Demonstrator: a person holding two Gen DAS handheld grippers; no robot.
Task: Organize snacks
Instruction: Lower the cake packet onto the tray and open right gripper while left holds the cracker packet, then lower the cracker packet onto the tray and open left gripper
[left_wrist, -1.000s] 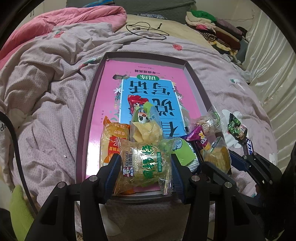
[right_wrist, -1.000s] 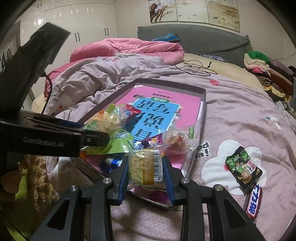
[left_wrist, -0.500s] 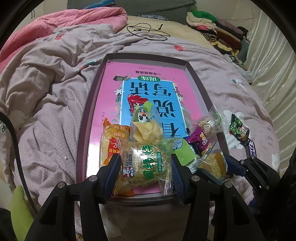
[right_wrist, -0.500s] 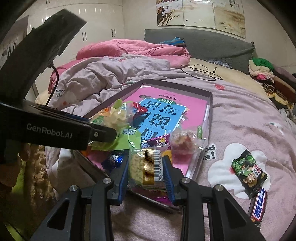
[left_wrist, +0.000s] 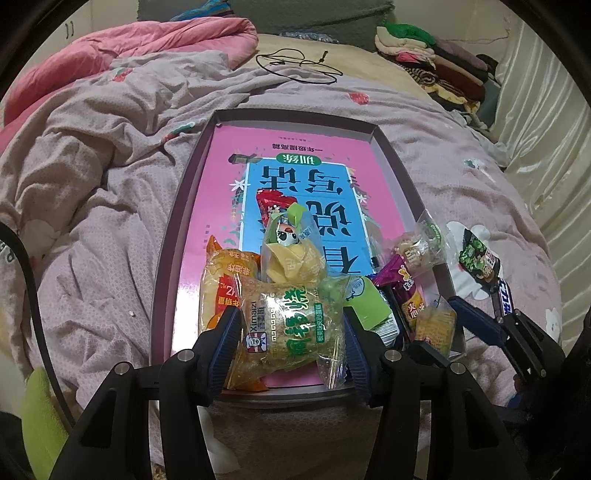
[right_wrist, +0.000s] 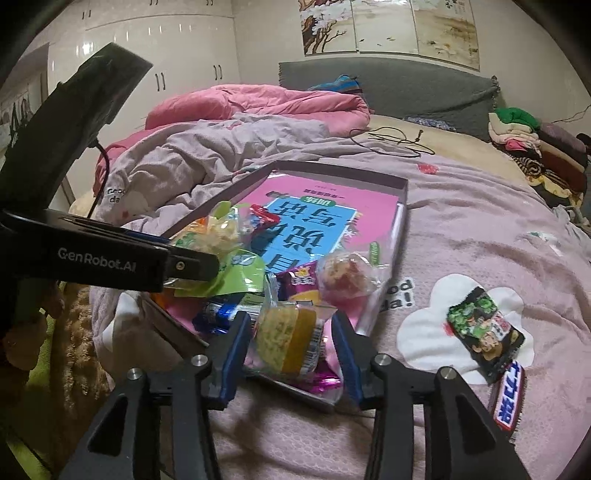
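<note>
1. Rumpled mauve bedding (left_wrist: 110, 206) covers a bed, with a pink quilt (right_wrist: 258, 103) and a grey headboard (right_wrist: 388, 88) behind.
2. A shallow tray (left_wrist: 295, 122) lies on the bedding, lined with a pink and blue book cover (left_wrist: 295, 184).
3. Snacks are piled at the tray's near end.
4. The left gripper (left_wrist: 291, 332) has a clear green-print cake pack (left_wrist: 291, 321) between its blue pads, which touch the wrapper on both sides; the jaws are easing apart.
5. The right gripper (right_wrist: 290, 341) straddles a yellow cake pack (right_wrist: 290, 336) at the tray's near corner; its jaws are opening, with gaps at both pads.
6. A dark green packet (right_wrist: 484, 328) and a Snickers bar (right_wrist: 508, 398) lie outside the tray, on the bedding to its right, touching end to end.
</note>
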